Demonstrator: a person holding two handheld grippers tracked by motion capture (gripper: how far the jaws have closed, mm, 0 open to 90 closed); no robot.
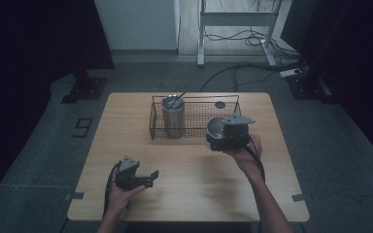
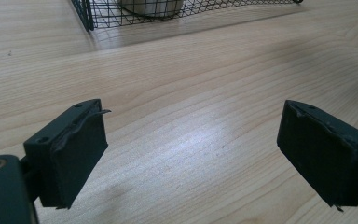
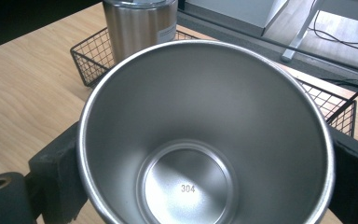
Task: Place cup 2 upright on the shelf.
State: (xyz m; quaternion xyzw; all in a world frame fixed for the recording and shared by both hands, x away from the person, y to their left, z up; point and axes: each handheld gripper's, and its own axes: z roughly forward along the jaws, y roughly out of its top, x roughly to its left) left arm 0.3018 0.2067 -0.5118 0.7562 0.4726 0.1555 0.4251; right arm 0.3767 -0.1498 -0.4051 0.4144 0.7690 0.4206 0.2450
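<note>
My right gripper (image 1: 222,139) is shut on an empty steel cup (image 3: 205,135), held tipped on its side above the table, just in front of the wire basket (image 1: 228,130). The cup's (image 1: 217,127) mouth faces the right gripper view, and "304" is stamped on its bottom. A tall steel tumbler (image 1: 173,116) with a lid and straw stands upright in the basket's left end. My left gripper (image 1: 148,178) hovers low over the wooden table (image 1: 189,179) near its front left, open, with nothing between its fingers (image 2: 74,149).
A small dark round object (image 1: 220,104) lies at the basket's far right side. Beyond the table stand a white desk frame (image 1: 235,29) and loose cables (image 1: 252,39) on the floor. Bare wood (image 2: 191,93) lies ahead of the left gripper up to the basket (image 2: 121,11).
</note>
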